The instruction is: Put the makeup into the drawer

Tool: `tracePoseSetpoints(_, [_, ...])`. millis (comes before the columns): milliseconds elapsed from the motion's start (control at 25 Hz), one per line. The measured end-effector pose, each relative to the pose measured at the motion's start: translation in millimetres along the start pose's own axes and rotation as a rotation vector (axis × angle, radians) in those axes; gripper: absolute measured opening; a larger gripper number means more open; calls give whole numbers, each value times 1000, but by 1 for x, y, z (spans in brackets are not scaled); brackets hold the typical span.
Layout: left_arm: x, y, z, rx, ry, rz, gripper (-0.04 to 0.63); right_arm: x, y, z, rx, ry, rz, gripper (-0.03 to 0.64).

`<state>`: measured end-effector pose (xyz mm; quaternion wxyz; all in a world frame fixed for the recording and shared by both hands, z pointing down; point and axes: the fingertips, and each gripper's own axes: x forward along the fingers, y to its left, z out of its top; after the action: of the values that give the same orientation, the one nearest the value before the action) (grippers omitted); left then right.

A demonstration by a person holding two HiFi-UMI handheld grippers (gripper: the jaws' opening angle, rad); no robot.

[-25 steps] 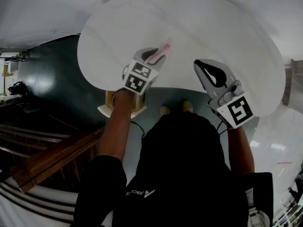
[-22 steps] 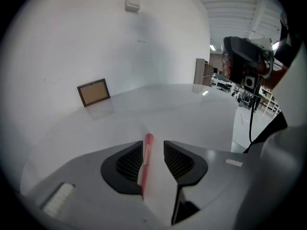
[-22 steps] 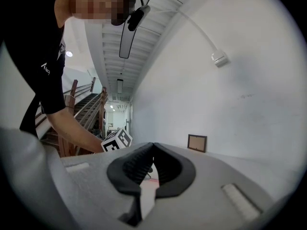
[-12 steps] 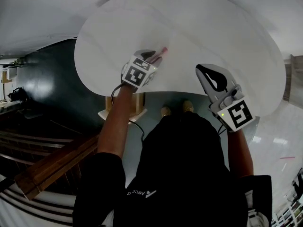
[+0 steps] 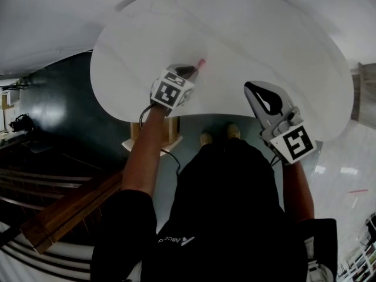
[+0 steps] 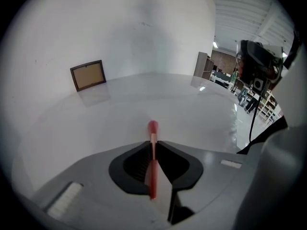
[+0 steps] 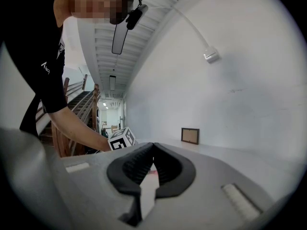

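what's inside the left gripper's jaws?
A thin red makeup stick: the left gripper has just been closing its jaws on it, rounded tip poking out over the white table. Whether the stick touches the table is hidden by the gripper body.

Three cameras sharing one white bench (image 5: pixel 252 34)
The head camera is looking steeply down from above onto the left claw (image 5: pixel 191 70) and right claw (image 5: pixel 251 88); each claw camera is riding close behind its own jaws, looking low across the bench, and all three are catching the picture frame (image 6: pixel 88 75) at the far wall.
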<state>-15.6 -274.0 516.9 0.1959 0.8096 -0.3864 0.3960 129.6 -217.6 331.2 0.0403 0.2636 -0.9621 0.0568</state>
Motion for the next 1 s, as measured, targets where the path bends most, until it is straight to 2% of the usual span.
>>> tracePoseSetpoints(200, [-1,-2,2,5,-16,25,54,0,2,2,-4,0,3,3])
tracePoseSetpoints(360, [-18,-5,7,-22,-88,53,54,1,8,7,-11,-14,7,3])
tracePoseSetpoints(680, [-93,-20,35,-104,-370,139,54,7,24,23,-19,-47,40,3])
tracePoseSetpoints(1000, [-181,-41,44,-173,-636,244,54,25,59,42,-43,-93,141,3])
